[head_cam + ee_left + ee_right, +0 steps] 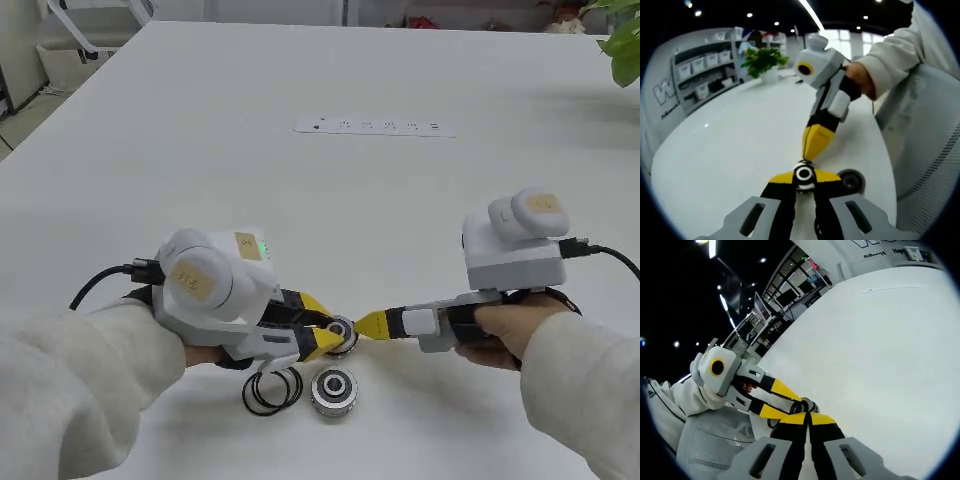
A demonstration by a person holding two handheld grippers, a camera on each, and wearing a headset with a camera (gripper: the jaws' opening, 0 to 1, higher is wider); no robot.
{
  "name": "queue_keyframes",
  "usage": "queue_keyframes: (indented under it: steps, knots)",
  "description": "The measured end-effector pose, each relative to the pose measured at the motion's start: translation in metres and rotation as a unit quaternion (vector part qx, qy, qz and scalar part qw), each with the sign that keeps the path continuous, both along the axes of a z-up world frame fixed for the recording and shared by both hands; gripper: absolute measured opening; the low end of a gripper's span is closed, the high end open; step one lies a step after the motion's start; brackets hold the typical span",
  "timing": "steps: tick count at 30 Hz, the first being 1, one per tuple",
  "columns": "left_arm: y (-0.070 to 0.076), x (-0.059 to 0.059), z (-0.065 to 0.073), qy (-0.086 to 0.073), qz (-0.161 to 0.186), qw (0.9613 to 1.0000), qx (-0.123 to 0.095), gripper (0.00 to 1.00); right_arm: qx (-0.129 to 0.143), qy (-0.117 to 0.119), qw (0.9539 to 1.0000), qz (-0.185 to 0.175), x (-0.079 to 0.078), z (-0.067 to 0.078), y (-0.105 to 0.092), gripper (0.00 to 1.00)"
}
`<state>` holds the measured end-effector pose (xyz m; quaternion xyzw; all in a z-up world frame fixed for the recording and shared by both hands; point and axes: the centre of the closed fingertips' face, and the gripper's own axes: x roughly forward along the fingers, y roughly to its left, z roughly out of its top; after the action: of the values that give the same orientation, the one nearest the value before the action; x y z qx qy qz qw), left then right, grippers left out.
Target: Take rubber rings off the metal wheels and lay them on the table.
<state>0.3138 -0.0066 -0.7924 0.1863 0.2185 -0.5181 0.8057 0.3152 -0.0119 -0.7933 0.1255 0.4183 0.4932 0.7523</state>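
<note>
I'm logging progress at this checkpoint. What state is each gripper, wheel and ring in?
left gripper: shut on the held wheel.
right gripper: shut, tip at the held wheel; whether it pinches a ring, cannot tell.
held wheel: clamped between the left gripper's jaws.
loose wheel: lying flat on the table.
rubber rings: off, overlapping on the table beside the loose wheel.
</note>
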Motion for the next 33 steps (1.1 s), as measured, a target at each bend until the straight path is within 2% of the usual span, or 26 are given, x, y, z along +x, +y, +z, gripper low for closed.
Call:
queue_keyframes:
  steps: [33]
  knots:
    - [-0.0009,0.0009,0.0001,-0.001,0.004,1.0000,0.003,0.14,0.008,-0.009,0.9999,0.008,0.0000,0.0070,0.0056,0.00]
